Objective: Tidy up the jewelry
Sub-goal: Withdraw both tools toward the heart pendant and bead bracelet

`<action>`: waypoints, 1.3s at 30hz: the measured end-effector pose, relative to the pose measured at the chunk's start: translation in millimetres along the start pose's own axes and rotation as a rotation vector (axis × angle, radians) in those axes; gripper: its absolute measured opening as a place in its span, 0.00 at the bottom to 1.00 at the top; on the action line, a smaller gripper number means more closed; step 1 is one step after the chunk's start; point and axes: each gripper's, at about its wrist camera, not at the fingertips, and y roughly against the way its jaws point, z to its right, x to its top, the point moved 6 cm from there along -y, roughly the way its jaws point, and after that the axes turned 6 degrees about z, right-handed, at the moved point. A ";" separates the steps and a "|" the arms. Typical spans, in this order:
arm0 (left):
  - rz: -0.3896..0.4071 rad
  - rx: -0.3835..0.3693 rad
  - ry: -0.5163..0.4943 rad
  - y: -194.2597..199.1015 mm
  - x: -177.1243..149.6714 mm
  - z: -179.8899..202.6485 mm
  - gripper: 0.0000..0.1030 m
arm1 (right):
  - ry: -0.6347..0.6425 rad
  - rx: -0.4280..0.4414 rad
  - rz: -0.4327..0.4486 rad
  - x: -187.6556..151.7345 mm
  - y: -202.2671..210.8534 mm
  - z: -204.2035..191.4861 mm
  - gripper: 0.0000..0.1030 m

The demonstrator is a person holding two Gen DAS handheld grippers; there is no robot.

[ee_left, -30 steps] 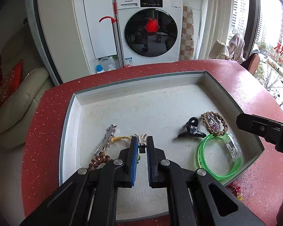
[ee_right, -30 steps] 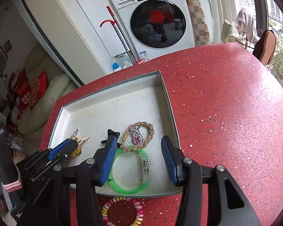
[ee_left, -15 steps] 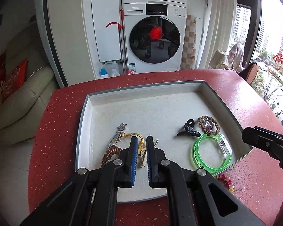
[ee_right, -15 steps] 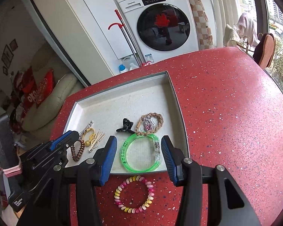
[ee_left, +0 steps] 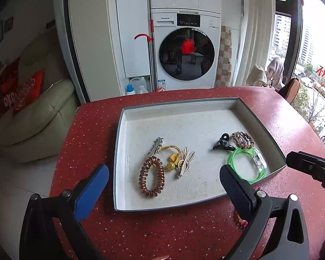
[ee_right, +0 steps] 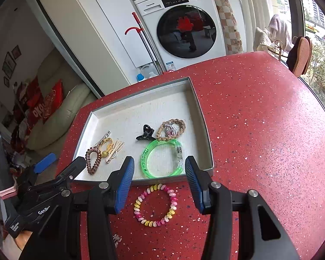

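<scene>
Two tools hang over a red speckled desk point(ee_right: 260, 130) that carries a shallow grey tray point(ee_right: 205, 134). Seen from the left wrist, the left tool point(ee_left: 162, 179) fills the bottom of the frame with its jaws opening wide, one blue pad point(ee_left: 91, 195) low on the left outside the tray and the other finger low on the right; nothing is pinched between them. Just above that gap, in the tray's lower left part, lie a brown spiral hair tie point(ee_left: 151, 177), a yellow hair tie point(ee_left: 173, 160), a cream clip point(ee_left: 185, 161) and a silver hair clip point(ee_left: 155, 149), bunched so that they touch or overlap. Toward the tray's right side sit a black claw clip point(ee_left: 223, 144), a beaded bracelet point(ee_left: 242, 139) and a green bangle point(ee_left: 247, 164). From the right wrist, the right tool point(ee_right: 160, 184) sits in the lower middle of the frame, its jaws partly spread and holding nothing; below and between its fingers a pink-and-yellow spiral hair tie point(ee_right: 156, 205) lies on the desk, just outside the tray's near rim. A small silver trinket point(ee_right: 117, 239) rests on the desk near the bottom edge. A washing machine point(ee_right: 184, 26) stands at the top of the frame.
</scene>
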 end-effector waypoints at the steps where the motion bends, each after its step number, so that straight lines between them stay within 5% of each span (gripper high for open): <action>1: 0.004 0.002 0.003 2.8 -1.6 -1.0 1.00 | 0.005 -0.004 0.001 -2.5 2.4 -0.4 0.51; 3: 0.004 0.003 0.010 10.7 -5.2 -2.9 1.00 | 0.025 -0.013 -0.001 -8.5 7.8 -2.5 0.57; 5: 0.003 0.003 0.010 17.5 -11.8 -3.6 1.00 | 0.044 -0.015 0.009 -13.8 14.8 -4.9 0.84; 7: 0.004 0.001 0.008 26.1 -17.4 -4.0 1.00 | 0.053 -0.005 0.033 -18.9 24.0 -7.0 0.84; 10: -0.009 -0.007 0.000 34.5 -29.6 -2.8 1.00 | 0.054 -0.002 0.033 -29.3 33.1 -7.1 1.00; 16: -0.049 -0.032 -0.010 51.1 -63.5 0.8 1.00 | 0.057 0.001 0.037 -50.1 49.3 -2.3 1.00; 27: -0.133 -0.046 -0.060 62.2 -123.5 20.6 1.00 | 0.002 -0.019 -0.128 -109.6 36.3 23.8 1.00; 39: -0.161 -0.058 -0.041 55.6 -122.8 38.8 1.00 | 0.062 -0.102 -0.134 -93.3 29.0 31.3 1.00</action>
